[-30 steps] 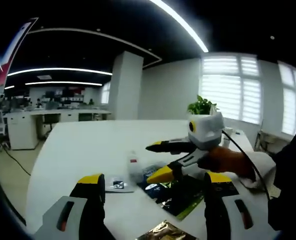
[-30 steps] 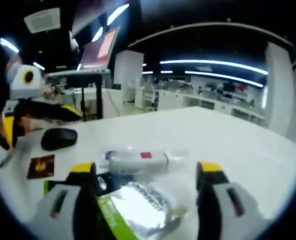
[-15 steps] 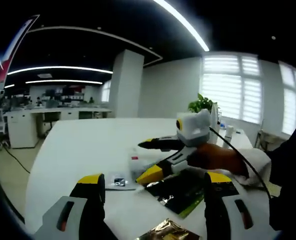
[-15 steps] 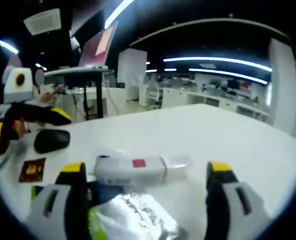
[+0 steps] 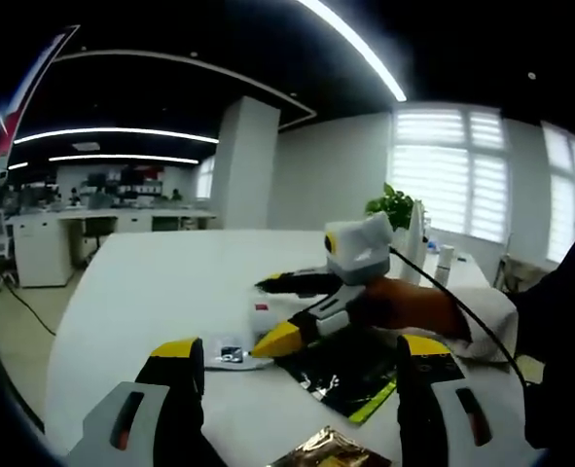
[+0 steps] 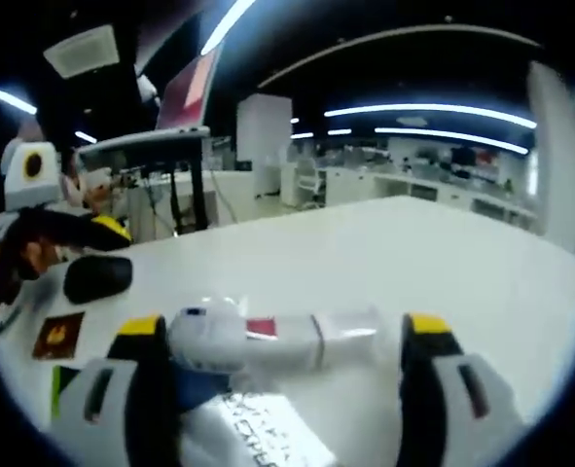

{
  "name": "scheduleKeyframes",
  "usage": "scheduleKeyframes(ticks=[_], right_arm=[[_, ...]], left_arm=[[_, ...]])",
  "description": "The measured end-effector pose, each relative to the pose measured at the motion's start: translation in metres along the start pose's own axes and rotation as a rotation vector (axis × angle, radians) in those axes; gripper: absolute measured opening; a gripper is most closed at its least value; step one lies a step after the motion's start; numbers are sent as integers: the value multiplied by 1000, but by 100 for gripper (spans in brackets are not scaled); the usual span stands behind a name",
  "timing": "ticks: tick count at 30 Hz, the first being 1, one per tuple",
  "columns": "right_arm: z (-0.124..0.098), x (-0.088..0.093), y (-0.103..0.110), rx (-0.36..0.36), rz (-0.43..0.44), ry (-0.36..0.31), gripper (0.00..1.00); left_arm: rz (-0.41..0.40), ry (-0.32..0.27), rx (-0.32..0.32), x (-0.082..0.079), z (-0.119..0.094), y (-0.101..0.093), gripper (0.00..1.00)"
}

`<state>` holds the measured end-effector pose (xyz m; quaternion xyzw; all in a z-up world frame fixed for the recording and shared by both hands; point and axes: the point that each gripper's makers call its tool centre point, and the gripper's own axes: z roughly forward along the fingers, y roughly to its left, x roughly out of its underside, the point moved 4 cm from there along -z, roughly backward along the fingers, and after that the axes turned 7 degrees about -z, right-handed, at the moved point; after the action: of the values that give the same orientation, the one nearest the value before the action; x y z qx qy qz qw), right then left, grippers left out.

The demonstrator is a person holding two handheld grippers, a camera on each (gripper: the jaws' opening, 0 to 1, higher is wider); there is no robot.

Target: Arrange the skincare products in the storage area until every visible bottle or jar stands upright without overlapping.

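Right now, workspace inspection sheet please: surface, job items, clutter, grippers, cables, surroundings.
Surface: white table, mostly bare.
Job's things: white tube lying on its side, not upright; bottles stand at the far edge.
Clutter: dark foil sachets, small sachet, black mouse.
Grippers: right gripper open, jaws either side of the tube; left gripper open, holding nothing.
Cables: black cable trailing from the right gripper.
Surroundings: open office, potted plant, blinds.
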<state>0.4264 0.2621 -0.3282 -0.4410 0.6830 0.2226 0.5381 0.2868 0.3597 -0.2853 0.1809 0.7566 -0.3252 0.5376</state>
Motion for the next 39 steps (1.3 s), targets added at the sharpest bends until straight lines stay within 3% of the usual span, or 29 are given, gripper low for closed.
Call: scheduleKeyframes(ticks=[22,39], right_arm=[[4,1,0,-13,-2,-22,93],[-16,-1,21,-55,-11,-31,88]], left_arm=[[-19,9,20,5,5,0,83],[-55,-26,29,1,1,3,83]])
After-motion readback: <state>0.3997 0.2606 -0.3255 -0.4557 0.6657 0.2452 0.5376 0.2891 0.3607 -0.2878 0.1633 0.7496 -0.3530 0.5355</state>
